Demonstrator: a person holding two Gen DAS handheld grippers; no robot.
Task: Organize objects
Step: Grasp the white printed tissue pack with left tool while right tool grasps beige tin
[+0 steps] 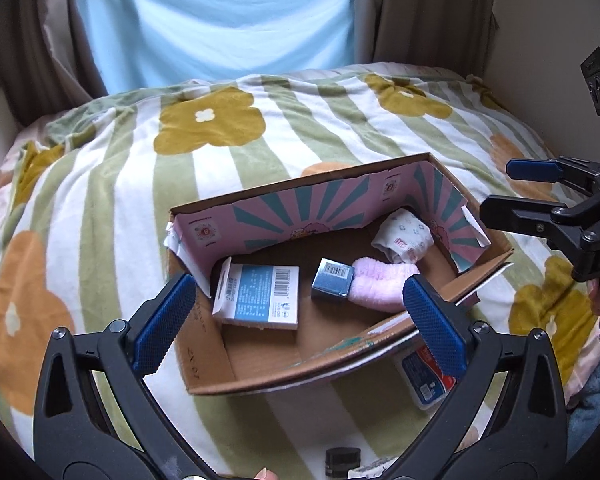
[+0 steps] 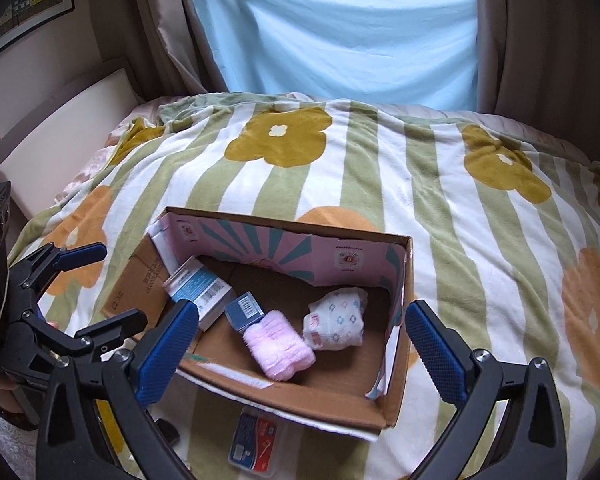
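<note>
An open cardboard box [image 1: 260,376] [image 2: 308,404] sits on the flowered blanket. Inside lie a blue-and-white carded pack [image 1: 260,296] [image 2: 198,284], a small blue box [image 1: 332,278] [image 2: 244,310], a pink fuzzy roll [image 1: 380,286] [image 2: 278,350] and a white patterned sock bundle [image 1: 404,236] [image 2: 336,318]. A flat blue-and-red packet [image 1: 426,376] [image 2: 254,440] lies on the blanket before the box. My left gripper [image 1: 300,320] [image 2: 100,280] is open and empty above the box's near side. My right gripper [image 2: 302,354] [image 1: 508,192] is open and empty over the box.
A small black jar [image 1: 342,462] and a dark item [image 2: 168,430] lie on the blanket near the front. The green-striped blanket [image 2: 420,184] covers the bed. Curtains and a blue sheet hang behind. A white panel [image 2: 64,136] stands at the left.
</note>
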